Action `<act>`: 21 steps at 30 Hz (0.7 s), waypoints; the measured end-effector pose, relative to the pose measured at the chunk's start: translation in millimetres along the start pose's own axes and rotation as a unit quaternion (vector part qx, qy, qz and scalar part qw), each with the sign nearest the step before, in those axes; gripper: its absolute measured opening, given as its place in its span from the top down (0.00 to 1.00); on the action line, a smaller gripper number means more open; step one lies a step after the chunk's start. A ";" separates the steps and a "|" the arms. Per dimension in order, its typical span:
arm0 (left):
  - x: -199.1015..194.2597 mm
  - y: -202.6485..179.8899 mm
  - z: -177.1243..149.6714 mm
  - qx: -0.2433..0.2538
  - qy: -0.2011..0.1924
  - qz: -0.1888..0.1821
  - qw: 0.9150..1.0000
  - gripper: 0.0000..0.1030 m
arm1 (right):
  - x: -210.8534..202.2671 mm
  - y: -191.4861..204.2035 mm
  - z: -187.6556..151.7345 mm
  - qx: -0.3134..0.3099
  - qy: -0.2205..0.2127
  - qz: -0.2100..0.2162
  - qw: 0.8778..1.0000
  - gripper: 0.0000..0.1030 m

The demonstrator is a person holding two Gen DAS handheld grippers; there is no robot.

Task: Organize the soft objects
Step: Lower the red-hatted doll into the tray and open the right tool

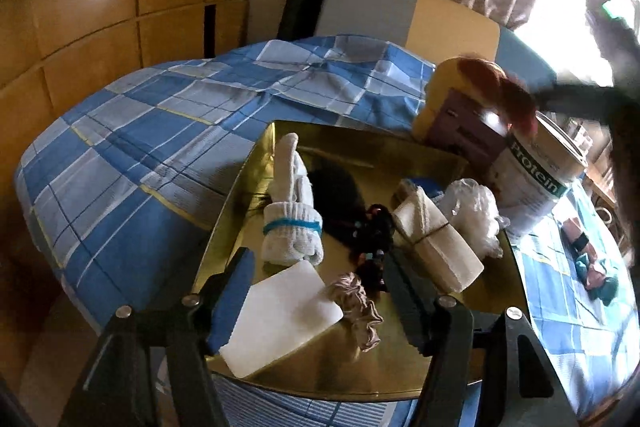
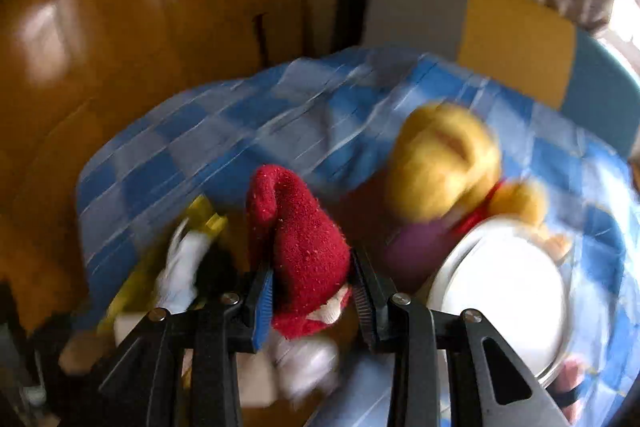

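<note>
Checked cloth (image 1: 140, 155) covers the table, and on it sits the gold tray (image 1: 400, 367), the collecting spot where the soft things gather. Yellow plush toy (image 2: 444, 163) waits behind the protein tub (image 1: 532, 183), off the tray. Rolled white socks (image 1: 290, 227) and a scrunchie (image 1: 356, 311) lie on it. Right tool (image 2: 312, 287) clamps a red sock (image 2: 296, 239), carried above the tray's edge, likely bound for it. Left tool (image 1: 316, 291) hovers wide over the tray, holding nothing.
</note>
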State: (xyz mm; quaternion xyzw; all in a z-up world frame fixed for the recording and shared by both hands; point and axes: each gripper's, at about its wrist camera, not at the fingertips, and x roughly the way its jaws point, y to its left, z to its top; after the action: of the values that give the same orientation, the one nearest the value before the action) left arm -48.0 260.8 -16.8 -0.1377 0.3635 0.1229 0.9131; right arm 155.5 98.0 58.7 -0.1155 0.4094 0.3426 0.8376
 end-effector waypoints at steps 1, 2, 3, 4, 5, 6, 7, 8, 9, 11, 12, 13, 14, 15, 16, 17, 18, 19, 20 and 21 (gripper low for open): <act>-0.3 0.5 0.2 -0.002 0.000 0.001 1.000 0.33 | 2.1 7.3 -13.9 -0.003 0.008 0.016 1.000 0.67; -1.5 0.7 0.1 -0.002 -0.002 0.003 1.000 0.33 | 5.3 15.3 -28.4 -0.008 0.017 0.024 1.000 0.67; -2.6 0.4 0.0 -0.001 -0.004 0.006 1.000 0.33 | 8.6 23.0 -42.0 -0.013 0.026 0.029 0.999 0.67; -4.2 -0.3 0.1 0.000 -0.007 0.009 1.000 0.33 | 12.4 29.9 -55.1 -0.014 0.036 0.036 0.999 0.67; -5.8 -0.4 0.2 0.000 -0.010 0.010 1.000 0.33 | 15.9 37.5 -69.1 -0.015 0.047 0.044 0.998 0.67; -6.5 -1.0 0.3 0.001 -0.012 0.011 1.000 0.32 | 18.6 45.5 -81.0 -0.020 0.056 0.046 0.997 0.67; -7.6 -1.4 0.5 0.002 -0.014 0.014 1.000 0.32 | 22.1 51.3 -90.4 -0.028 0.063 0.043 0.997 0.67; -9.1 -2.1 0.2 0.003 -0.016 0.016 1.000 0.31 | 26.2 56.9 -100.6 -0.036 0.072 0.041 0.996 0.67; -9.6 -2.5 0.9 0.004 -0.017 0.016 1.000 0.31 | 29.4 60.8 -108.2 -0.041 0.079 0.038 0.995 0.67; -10.6 -4.4 -0.1 0.007 -0.017 0.018 1.000 0.31 | 36.0 67.1 -120.7 -0.052 0.089 0.029 0.994 0.66; -11.0 -5.2 -0.4 0.008 -0.017 0.019 1.000 0.31 | 38.1 69.4 -125.6 -0.057 0.092 0.023 0.994 0.66; -11.3 -6.2 -0.9 0.010 -0.017 0.019 1.000 0.31 | 41.2 72.2 -130.3 -0.064 0.095 0.013 0.993 0.66; -12.1 -7.5 -1.3 0.012 -0.018 0.019 1.000 0.31 | 44.3 76.4 -134.6 -0.070 0.097 0.005 0.993 0.66; -13.0 -8.7 -1.7 0.014 -0.019 0.019 1.000 0.30 | 46.1 76.7 -135.4 -0.074 0.100 0.001 0.992 0.65; -13.7 -9.7 -1.9 0.015 -0.019 0.019 1.000 0.30 | 49.2 78.1 -138.0 -0.078 0.105 -0.004 0.991 0.65; -14.3 -10.3 -2.0 0.017 -0.020 0.018 0.999 0.30 | 48.4 76.8 -139.3 -0.079 0.108 -0.009 0.991 0.64; -15.2 -11.0 -2.4 0.018 -0.021 0.018 0.999 0.29 | 49.8 77.1 -139.2 -0.080 0.109 -0.013 0.991 0.64; -16.3 -12.1 -2.4 0.020 -0.023 0.018 0.999 0.28 | 47.8 76.6 -141.7 -0.081 0.109 -0.016 0.991 0.63; -17.0 -12.7 -2.5 0.021 -0.024 0.018 0.999 0.28 | 47.1 76.5 -142.7 -0.081 0.108 -0.017 0.991 0.61; -17.8 -13.3 -2.7 0.022 -0.025 0.018 0.999 0.28 | 48.1 77.1 -142.9 -0.081 0.107 -0.019 0.991 0.59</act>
State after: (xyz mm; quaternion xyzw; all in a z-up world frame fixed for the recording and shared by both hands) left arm -58.0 245.2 -4.1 -0.1084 0.3454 0.1347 0.9224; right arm 37.9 110.2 -62.6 -0.2267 0.4654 0.3441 0.7834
